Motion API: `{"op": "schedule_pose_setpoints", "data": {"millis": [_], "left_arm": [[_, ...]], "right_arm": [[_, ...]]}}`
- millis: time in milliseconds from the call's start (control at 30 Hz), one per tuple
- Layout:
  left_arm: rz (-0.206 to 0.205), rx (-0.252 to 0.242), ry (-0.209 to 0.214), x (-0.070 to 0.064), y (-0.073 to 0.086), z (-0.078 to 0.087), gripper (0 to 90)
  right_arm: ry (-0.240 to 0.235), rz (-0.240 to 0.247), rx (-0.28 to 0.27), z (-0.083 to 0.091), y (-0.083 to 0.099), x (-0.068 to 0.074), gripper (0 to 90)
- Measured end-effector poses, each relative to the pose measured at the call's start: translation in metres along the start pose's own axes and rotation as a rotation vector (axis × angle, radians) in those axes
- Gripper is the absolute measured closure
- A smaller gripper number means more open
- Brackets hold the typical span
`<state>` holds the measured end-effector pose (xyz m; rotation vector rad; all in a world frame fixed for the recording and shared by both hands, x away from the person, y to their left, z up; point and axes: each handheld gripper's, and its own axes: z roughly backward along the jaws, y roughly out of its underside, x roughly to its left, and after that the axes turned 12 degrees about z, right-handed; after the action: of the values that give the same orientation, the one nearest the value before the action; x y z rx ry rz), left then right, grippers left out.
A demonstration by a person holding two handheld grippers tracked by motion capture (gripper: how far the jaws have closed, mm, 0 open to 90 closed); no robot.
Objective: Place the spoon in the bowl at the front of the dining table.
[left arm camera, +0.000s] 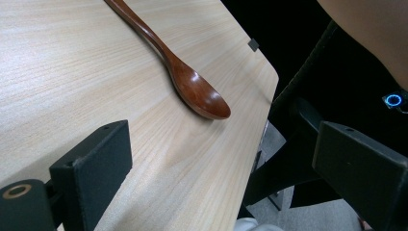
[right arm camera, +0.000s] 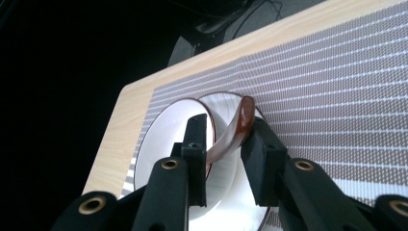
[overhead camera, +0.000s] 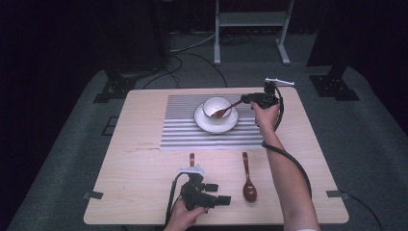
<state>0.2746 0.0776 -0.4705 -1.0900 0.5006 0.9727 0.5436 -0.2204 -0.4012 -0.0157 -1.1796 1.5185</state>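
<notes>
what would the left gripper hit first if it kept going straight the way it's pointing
Probably the brown spoon lying on the table: its bowl sits just ahead of the open left gripper. Depth is unclear, so it could pass beside it.

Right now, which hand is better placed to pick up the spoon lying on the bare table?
Left. The left gripper sits open beside the loose spoon, which lies just ahead of its jaws. The right gripper is far across the table, shut on another spoon over the bowl.

a light wooden table (overhead camera: 144,168) carries a striped placemat (overhead camera: 180,130) and two spoons (overhead camera: 248,185).
</notes>
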Motion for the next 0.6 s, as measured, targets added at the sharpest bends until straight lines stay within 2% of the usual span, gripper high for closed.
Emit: {"op": "schedule_pose_setpoints", "data": {"millis": [333,600], "left_arm": [[0.0,-0.01,-0.003,-0.001,0.001,0.002,5.4],[0.001,-0.024,-0.012,0.0,-0.001,0.006,5.4]], "right_arm": [[-0.033,0.008,0.031,0.006,0.007,0.001,66.8],[-0.072,0.018,0.066,0.009,0.019,0.0,63.8]]}}
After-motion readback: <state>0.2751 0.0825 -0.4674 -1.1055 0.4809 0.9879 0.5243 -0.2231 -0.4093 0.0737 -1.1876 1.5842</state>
